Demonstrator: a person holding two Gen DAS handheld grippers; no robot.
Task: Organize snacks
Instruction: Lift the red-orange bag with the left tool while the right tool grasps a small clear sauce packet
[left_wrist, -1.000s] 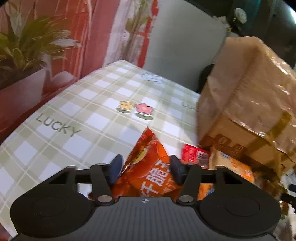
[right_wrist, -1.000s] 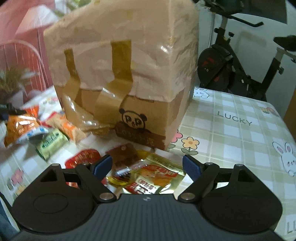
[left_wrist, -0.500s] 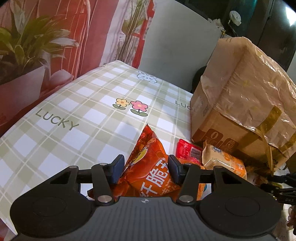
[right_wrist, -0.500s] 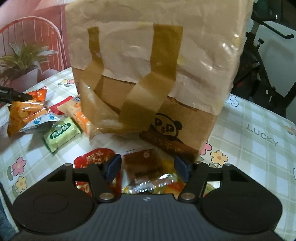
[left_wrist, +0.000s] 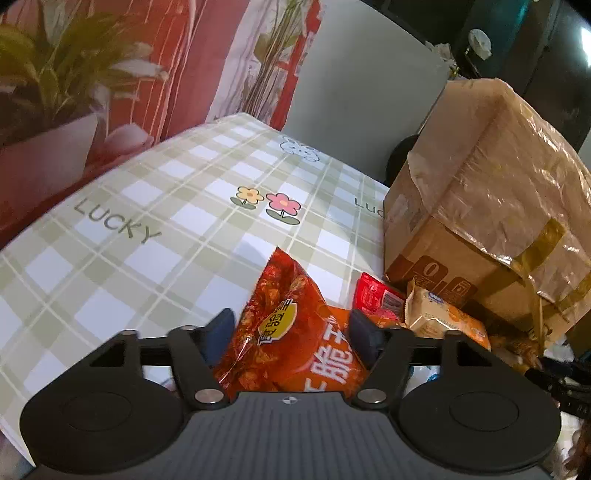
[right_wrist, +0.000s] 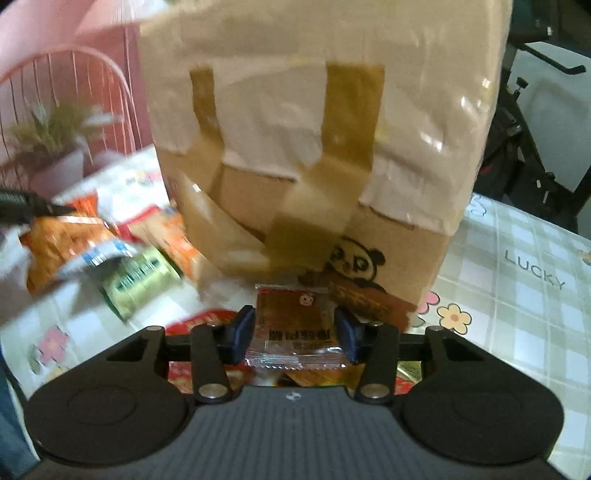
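The right gripper (right_wrist: 294, 330) has just closed on a brown packet (right_wrist: 293, 328) before the taped box (right_wrist: 314, 147). The left gripper (left_wrist: 291, 332), jaws just parting, straddles an orange bag (left_wrist: 291, 339) on the checked cloth (left_wrist: 147, 229); plant (left_wrist: 48, 85) and red curtain (left_wrist: 162, 62) behind

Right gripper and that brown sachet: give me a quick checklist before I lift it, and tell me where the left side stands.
1. Brown sachet between the right gripper pads: ok, jaws have just been closing on it.
2. Grip firm enough to lift: cannot tell.
3. Taped cardboard box clear of the lift path: not ok, it stands close behind.
4. Left gripper released the orange chip bag: ok, jaws just opened, bag between them.
5. Other packets under the sachet staying put: cannot tell.
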